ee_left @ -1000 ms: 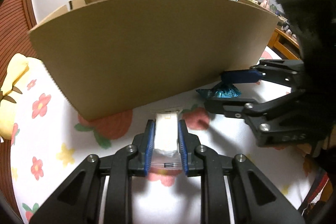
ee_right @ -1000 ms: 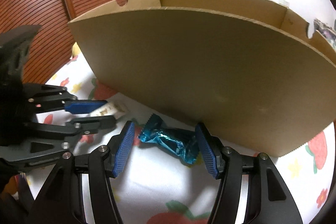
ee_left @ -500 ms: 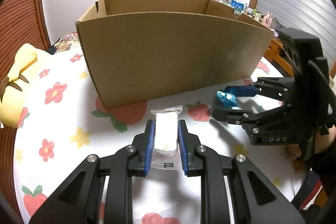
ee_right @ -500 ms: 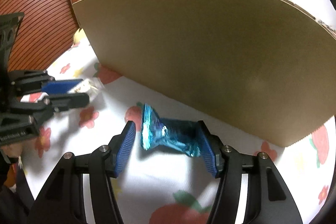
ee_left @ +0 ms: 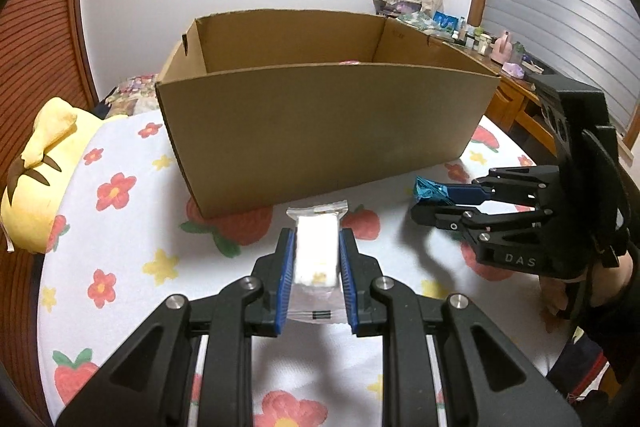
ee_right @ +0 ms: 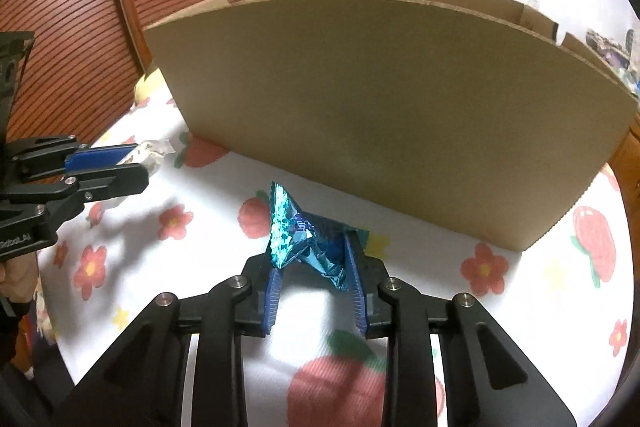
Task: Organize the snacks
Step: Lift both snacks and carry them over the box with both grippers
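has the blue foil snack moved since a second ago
Yes. In the right wrist view the blue foil snack lay flat beside the cardboard box; now the right gripper, whose jaws have just been closing, pinches it, crumpled and tipped up.

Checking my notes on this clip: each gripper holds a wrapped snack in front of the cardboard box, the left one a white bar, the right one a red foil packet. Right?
Not quite. The right gripper is shut on a blue foil packet, not a red one, as the right wrist view shows. The rest holds: the left gripper holds a white bar in front of the cardboard box.
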The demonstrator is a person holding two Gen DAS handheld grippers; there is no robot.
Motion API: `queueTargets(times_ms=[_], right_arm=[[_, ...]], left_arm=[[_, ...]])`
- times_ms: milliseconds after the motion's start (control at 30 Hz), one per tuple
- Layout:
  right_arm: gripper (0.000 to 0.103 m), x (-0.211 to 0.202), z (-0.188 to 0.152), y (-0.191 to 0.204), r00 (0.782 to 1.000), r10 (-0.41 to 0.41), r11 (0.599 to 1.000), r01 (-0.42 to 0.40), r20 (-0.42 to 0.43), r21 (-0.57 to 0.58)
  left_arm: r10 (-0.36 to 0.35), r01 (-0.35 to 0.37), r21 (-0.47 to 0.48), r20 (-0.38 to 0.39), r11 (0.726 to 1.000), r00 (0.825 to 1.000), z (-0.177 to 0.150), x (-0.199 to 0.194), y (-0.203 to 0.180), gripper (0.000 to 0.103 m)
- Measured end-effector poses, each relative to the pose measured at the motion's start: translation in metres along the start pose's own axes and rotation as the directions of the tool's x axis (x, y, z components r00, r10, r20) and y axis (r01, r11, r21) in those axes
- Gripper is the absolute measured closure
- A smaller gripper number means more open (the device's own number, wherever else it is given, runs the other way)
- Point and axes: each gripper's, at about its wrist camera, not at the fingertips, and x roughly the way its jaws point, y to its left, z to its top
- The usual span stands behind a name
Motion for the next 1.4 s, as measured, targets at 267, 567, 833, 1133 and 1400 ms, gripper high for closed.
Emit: queueTargets(times_ms=[267,567,833,1133,1400], right_arm=[[0.075,-0.039,-0.006,-0.001,0.997,0.010,0.999,-0.013,0.080,0.040],[0.075,-0.080,-0.007,0.001,0.986,-0.004,0.999,-0.005,0.167,0.054],[0.075,-0.102,-0.002,0.002,0.973,-0.016,0.998,0.002,0.228,0.061],[0.075,-0.123,0.014,-0.008,0.956,-0.053,0.997,0.034,0.288,0.070],[0.075,-0.126,0.030,-0.013,0.947,-0.064,0.997,0.049,0.314,0.056]], left_arm=[[0.001,-0.002,0.020,0.048,1.000,0.999,0.011,-0.019,-0.010,0.083],[0.002,-0.006,0.044,0.087,0.999,0.996,0.024,-0.029,-0.023,0.083],[-0.004,-0.006,0.081,0.125,0.997,0.992,0.043,-0.038,-0.032,0.083],[0.005,-0.024,0.111,0.164,0.993,0.986,0.070,-0.039,-0.034,0.083],[-0.005,-0.012,0.096,0.167,0.995,0.986,0.092,-0.026,-0.023,0.083]])
